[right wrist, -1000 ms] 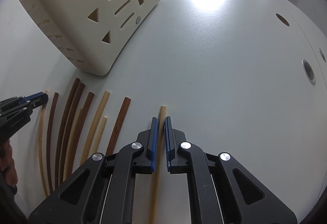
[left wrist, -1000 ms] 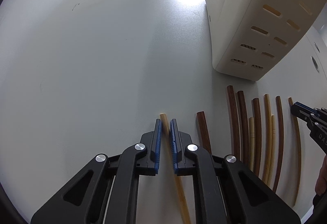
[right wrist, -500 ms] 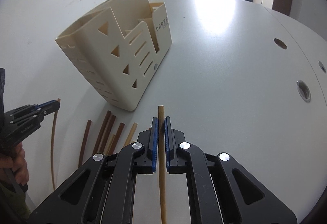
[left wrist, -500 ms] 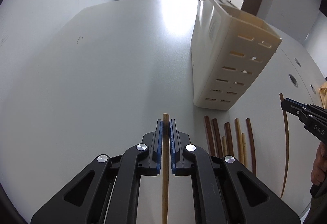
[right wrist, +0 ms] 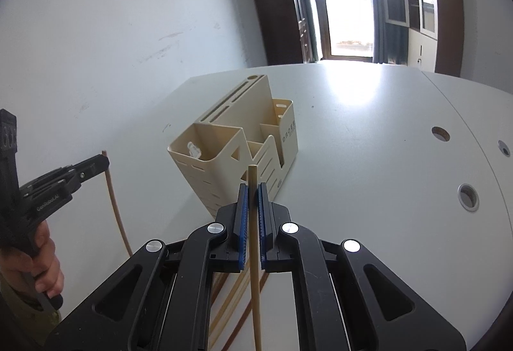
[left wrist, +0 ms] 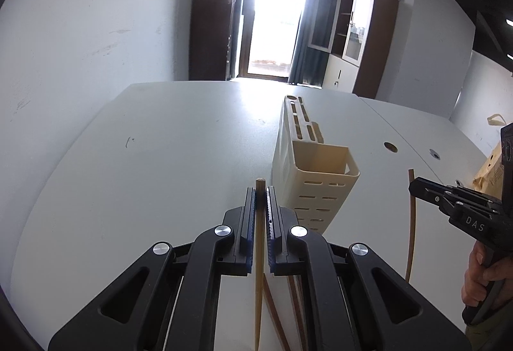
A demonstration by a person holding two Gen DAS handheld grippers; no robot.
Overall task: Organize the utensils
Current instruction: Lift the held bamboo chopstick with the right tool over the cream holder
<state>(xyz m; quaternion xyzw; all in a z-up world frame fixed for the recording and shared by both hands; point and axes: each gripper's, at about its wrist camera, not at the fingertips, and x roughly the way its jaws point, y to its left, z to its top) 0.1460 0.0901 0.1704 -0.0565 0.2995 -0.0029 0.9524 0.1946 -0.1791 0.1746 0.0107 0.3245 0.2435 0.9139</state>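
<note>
My left gripper (left wrist: 260, 194) is shut on a light wooden chopstick (left wrist: 258, 254) and holds it above the table. My right gripper (right wrist: 252, 190) is shut on another light chopstick (right wrist: 255, 254), also lifted. Each gripper shows in the other's view, the right gripper (left wrist: 416, 186) holding its stick (left wrist: 411, 222) hanging down, the left gripper (right wrist: 102, 162) likewise with its stick (right wrist: 115, 210). The cream utensil holder (right wrist: 237, 152) stands on the white table just ahead of both; it also shows in the left wrist view (left wrist: 315, 171). Several brown and light chopsticks (right wrist: 231, 296) lie on the table below.
The white table (left wrist: 160, 158) has round cable holes (right wrist: 468, 197) on its right side. A brown paper bag (left wrist: 490, 165) sits at the far right. A wall, a door and cabinets lie beyond the table.
Both grippers have lifted their chopsticks off the table and tilted up, so the holder's open top and the room now show. The chopsticks left on the table have dropped low in view.
</note>
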